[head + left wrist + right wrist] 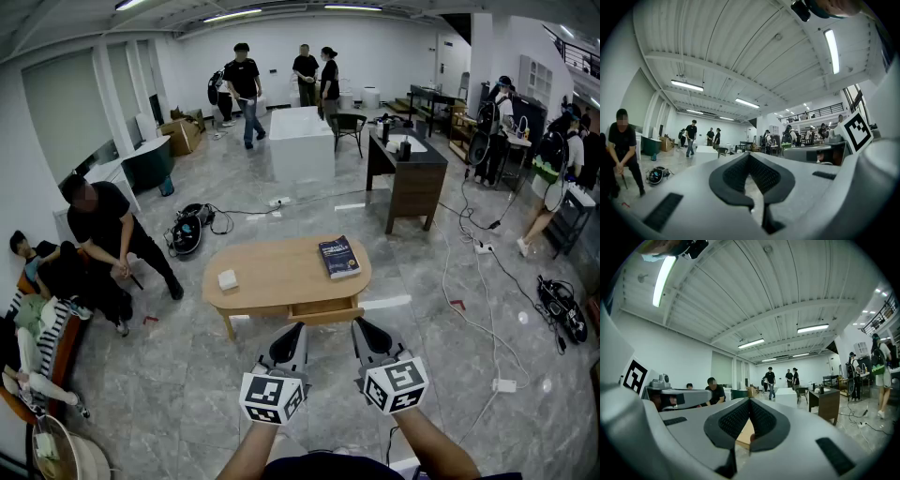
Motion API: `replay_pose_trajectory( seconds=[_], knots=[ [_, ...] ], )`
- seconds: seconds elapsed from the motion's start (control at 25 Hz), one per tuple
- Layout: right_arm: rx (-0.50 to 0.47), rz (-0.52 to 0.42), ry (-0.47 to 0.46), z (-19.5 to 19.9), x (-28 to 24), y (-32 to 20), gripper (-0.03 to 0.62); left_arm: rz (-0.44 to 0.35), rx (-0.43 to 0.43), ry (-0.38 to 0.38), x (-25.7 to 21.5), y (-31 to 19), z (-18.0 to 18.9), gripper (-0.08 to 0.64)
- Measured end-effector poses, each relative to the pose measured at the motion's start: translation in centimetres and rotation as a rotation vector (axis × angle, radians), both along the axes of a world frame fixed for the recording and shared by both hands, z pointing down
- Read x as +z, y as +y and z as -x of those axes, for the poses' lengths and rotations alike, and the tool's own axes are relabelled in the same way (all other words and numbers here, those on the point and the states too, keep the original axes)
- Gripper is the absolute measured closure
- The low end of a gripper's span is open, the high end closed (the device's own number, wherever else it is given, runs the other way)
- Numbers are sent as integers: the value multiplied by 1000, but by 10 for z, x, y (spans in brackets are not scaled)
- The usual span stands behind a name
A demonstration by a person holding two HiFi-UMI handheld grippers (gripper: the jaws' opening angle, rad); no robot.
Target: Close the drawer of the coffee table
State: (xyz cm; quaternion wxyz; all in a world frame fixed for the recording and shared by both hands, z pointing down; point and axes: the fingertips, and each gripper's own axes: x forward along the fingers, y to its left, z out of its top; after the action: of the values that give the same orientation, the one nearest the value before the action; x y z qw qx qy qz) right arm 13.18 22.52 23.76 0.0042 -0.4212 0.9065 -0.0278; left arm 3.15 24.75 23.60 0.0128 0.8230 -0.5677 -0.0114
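Note:
The oval wooden coffee table (272,267) stands on the grey floor ahead of me. Its drawer (325,310) juts out a little from the front edge, right of centre. A dark book (338,256) and a small white box (228,279) lie on the top. My left gripper (286,339) and right gripper (367,334) hover side by side just short of the drawer, touching nothing. Both are shut and hold nothing. In the left gripper view the left gripper (749,157) shows pads meeting over bare floor. In the right gripper view the right gripper (750,401) has the table's wood (743,433) behind it.
A person (111,232) bends over left of the table, beside others seated on a sofa (37,319). Cables and a white power block (504,384) lie on the floor to the right. A dark desk (411,178) and a white block (301,141) stand farther back.

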Motion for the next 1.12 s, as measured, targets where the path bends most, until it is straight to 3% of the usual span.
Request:
replay_pose_trajectory(
  seconds=[0.72, 1.12],
  knots=[
    [16, 6, -64, -16, 3, -2, 580, 16, 4, -38, 5, -1, -12, 561],
    [-7, 24, -40, -2, 10, -22, 580, 33, -5, -3, 7, -15, -1, 561]
  ],
)
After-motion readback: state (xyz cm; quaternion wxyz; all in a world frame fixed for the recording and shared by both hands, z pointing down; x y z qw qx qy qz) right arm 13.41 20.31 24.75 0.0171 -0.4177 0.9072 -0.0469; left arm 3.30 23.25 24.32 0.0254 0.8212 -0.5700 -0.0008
